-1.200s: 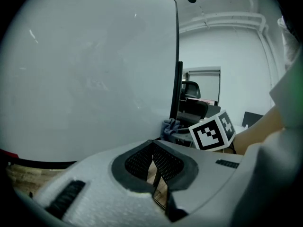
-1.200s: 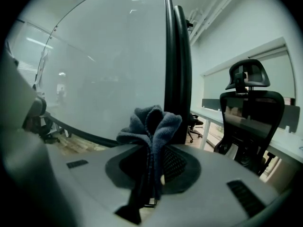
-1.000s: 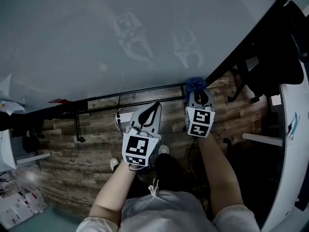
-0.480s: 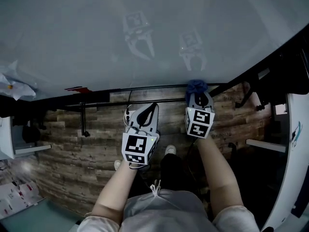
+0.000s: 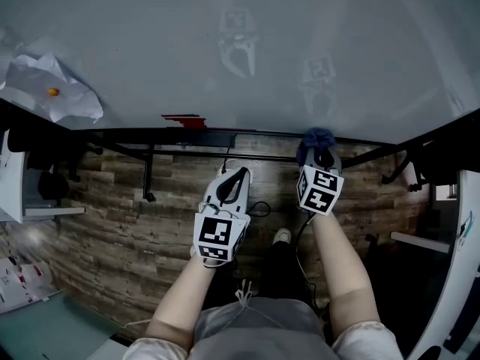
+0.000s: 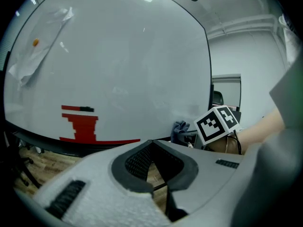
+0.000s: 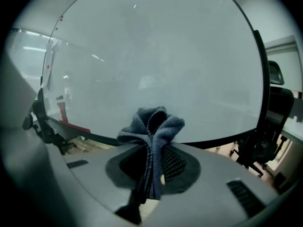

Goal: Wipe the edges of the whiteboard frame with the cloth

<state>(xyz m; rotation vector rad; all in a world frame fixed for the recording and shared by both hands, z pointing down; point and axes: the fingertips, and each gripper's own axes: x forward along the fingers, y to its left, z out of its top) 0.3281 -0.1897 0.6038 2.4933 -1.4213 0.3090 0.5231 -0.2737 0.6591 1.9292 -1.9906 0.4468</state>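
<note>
**Q:** Along the lower edge of the whiteboard [image 5: 225, 43], right of centre in the head view, where exactly is the cloth [image 5: 318, 136]?

**A:** Bunched at the tip of the right gripper [image 5: 319, 153], lying over the dark bottom bar of the whiteboard frame [image 5: 255, 136]. In the right gripper view its fingers [image 7: 178, 164] are clamped on the cloth. A narrow fold runs down between them, and a blue tuft stands above the tips in front of the frame's curve. Whether the tuft actually presses on the bar I cannot tell.

**Q:** And the left gripper [image 5: 238, 172]?

**A:** It is at lower centre of the head view, below the frame and apart from it, over the wooden floor [image 5: 112, 223]. Its fingers [image 6: 137, 161] meet at the tips with nothing held, and only floor shows through the gap behind the tips. In the left gripper view the cloth shows at middle right, beside the other gripper's marker cube.

**Q:** What room is there along the edge?

**A:** Leftward, the bottom bar runs on toward the left side of the head view. Red marks [image 5: 184, 118] sit on the board just above it near the middle, and a crumpled paper [image 5: 49, 88] is on the board at upper left. Rightward, the bar continues to the board's lower corner. In the right gripper view the frame's right side climbs the right of the picture, with a dark chair [image 7: 272, 122] standing just beyond it.
</note>
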